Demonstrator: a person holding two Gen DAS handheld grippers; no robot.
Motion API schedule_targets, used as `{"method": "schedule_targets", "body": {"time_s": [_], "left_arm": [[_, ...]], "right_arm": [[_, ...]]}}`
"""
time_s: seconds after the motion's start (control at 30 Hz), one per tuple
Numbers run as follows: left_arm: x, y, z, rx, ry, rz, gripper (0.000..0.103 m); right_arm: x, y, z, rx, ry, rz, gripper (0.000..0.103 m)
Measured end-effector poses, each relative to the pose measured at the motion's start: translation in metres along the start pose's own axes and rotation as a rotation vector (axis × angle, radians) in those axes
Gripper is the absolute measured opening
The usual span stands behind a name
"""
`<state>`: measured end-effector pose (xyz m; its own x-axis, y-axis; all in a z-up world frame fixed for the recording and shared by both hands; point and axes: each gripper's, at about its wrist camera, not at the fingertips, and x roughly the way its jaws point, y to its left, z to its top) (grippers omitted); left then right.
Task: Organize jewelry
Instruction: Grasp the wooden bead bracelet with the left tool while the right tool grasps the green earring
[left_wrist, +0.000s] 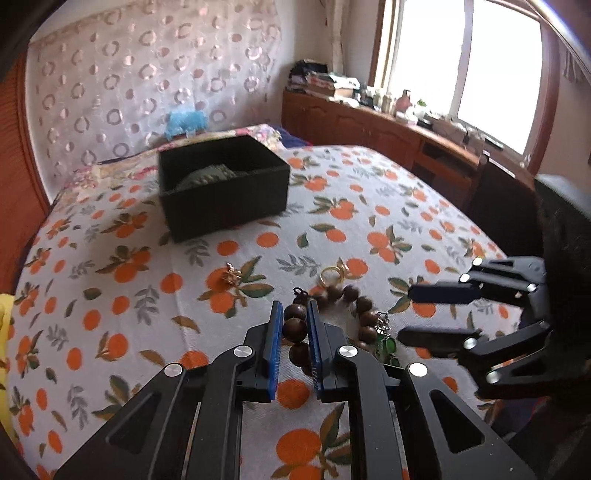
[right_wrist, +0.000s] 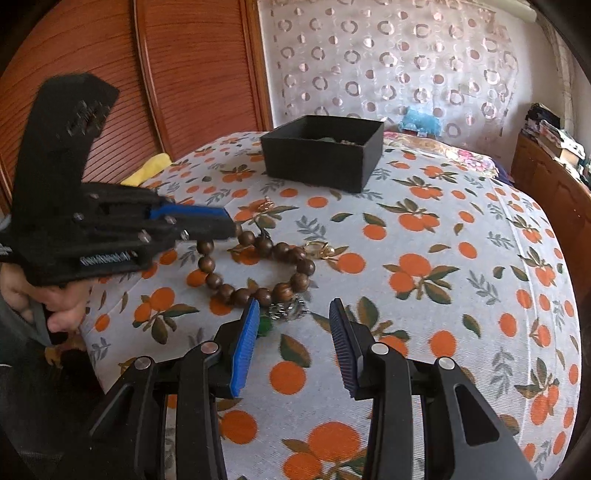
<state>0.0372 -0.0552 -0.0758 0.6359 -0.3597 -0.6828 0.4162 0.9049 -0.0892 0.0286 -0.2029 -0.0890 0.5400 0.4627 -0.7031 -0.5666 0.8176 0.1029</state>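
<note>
The left tool (left_wrist: 294, 326) is clamped on the bracelet's (right_wrist: 255, 266) near-left beads on the bed (right_wrist: 461, 295), the box (left_wrist: 225, 188) far beyond, while the right tool (right_wrist: 293, 321) hovers half-open and empty, near.

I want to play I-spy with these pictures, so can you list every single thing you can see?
Wooden bead bracelet: one, dark brown, on the cloth in front of both grippers.
Gold rings: two, one beside the bracelet, one further left.
Green-stone charm: one, green with silvery metal, at the bracelet's near edge.
Box: one, black, open, far side of the cloth, something greenish inside.
Tablecloth: one, white with oranges and leaves.
Yellow cloth: one, at the cloth's left edge.
Cabinet: one, brown wood, under the window, cluttered on top.
Left gripper: black with blue pads, shut on bracelet beads.
Right gripper: black with blue pads, open, near the charm.
</note>
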Motion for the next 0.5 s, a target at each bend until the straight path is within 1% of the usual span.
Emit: {"method": "schedule_targets", "body": {"time_s": [0.27, 0.4, 0.5], "left_arm": [[-0.029, 0.008, 0.001, -0.029, -0.077, 0.031, 0.012], [-0.033, 0.011, -0.001, -0.037, -0.082, 0.034, 0.012], [-0.032, 0.012, -0.002, -0.041, -0.081, 0.031, 0.012]], "right_arm": [[0.012, 0.016, 0.003, -0.042, 0.043, 0.004, 0.042], [0.018, 0.022, 0.001, -0.074, 0.075, -0.03, 0.041], [0.017, 0.021, 0.0, -0.081, 0.079, -0.053, 0.04]]}}
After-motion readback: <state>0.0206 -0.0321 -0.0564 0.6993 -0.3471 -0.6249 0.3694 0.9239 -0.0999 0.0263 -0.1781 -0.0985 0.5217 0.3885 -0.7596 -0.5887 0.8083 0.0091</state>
